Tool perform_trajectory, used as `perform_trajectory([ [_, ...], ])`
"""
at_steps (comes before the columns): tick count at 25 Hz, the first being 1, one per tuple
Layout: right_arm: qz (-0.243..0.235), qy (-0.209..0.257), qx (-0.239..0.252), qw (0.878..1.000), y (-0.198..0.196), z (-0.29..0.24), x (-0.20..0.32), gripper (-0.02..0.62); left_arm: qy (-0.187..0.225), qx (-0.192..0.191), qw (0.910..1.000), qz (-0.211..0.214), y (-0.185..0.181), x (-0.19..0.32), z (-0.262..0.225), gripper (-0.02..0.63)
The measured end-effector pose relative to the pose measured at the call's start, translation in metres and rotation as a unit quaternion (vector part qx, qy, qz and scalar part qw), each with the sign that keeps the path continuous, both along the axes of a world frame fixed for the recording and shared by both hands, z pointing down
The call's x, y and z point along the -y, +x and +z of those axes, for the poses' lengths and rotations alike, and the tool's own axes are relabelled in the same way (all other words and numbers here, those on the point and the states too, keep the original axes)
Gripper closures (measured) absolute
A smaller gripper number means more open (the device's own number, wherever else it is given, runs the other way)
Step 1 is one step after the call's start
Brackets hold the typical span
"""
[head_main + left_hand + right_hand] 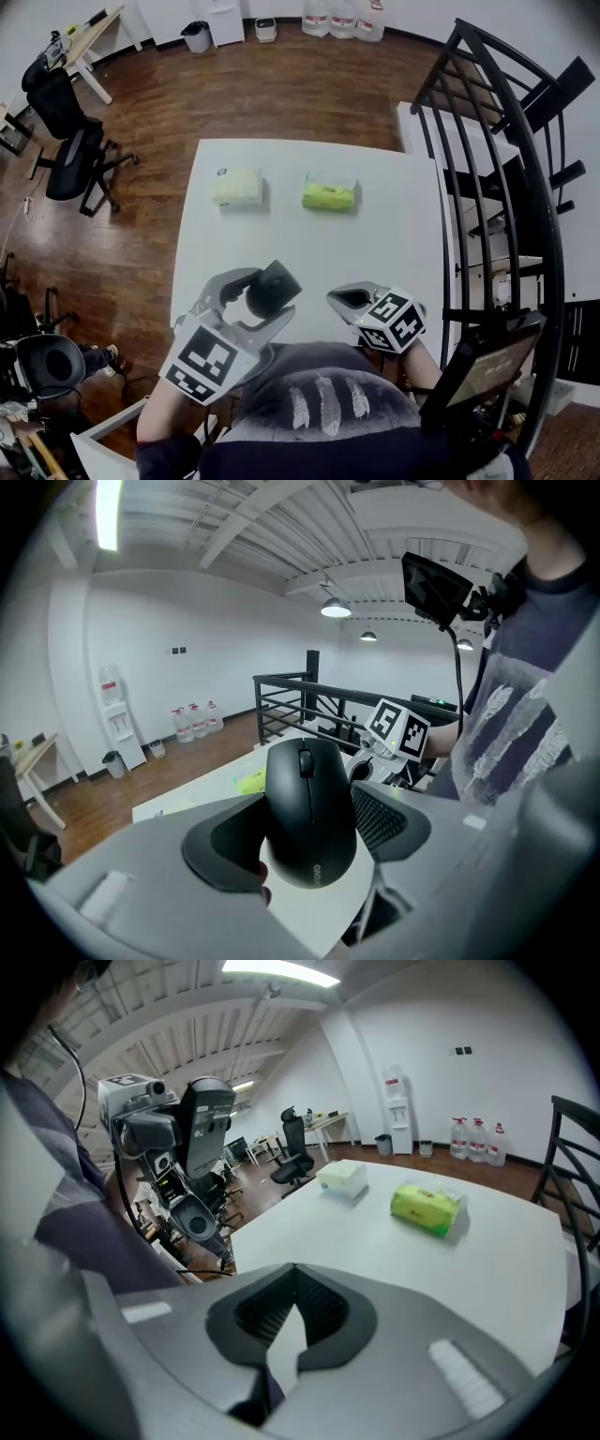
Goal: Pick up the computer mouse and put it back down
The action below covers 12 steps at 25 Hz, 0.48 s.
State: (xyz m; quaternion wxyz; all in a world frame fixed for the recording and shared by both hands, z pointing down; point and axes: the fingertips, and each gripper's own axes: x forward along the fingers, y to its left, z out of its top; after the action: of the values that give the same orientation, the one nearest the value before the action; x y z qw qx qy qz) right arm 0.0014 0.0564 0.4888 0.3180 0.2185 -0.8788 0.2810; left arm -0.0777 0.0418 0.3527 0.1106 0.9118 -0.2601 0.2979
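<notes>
Now the black mouse [309, 808] is up off the white surface [309, 253], pinched between the pads of the left hand-held gripper [262, 302] above the near edge. Its small print is too fine to read. Beside it the right hand-held gripper [294, 1283] sits closed and empty. A pale yellow pack [238, 186] and a green pack [330, 194] lie towards the far side, with bare surface between them and the mouse. A black railing [487, 141] flanks the right edge.
</notes>
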Motion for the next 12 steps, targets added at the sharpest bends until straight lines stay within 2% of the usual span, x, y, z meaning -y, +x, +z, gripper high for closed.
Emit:
perform_trajectory([
  [5, 0.013, 0.014, 0.015, 1.000, 0.000, -0.010, 0.002, 0.591, 0.023, 0.006, 0.9997, 0.000, -0.004, -0.002, -0.013, 0.302],
  [7, 0.017, 0.015, 0.021, 1.000, 0.000, -0.011, 0.001, 0.591, 0.030, -0.009, 0.9995, -0.006, -0.004, -0.002, -0.019, 0.301],
  [9, 0.018, 0.012, 0.020, 1.000, 0.001, -0.009, -0.002, 0.591, 0.034, -0.020, 0.9992, -0.010, -0.005, -0.001, -0.025, 0.301],
  [12, 0.017, 0.005, 0.008, 1.000, 0.003, -0.002, -0.006, 0.591, 0.041, -0.014, 0.9990, -0.010, -0.008, 0.004, -0.029, 0.302],
])
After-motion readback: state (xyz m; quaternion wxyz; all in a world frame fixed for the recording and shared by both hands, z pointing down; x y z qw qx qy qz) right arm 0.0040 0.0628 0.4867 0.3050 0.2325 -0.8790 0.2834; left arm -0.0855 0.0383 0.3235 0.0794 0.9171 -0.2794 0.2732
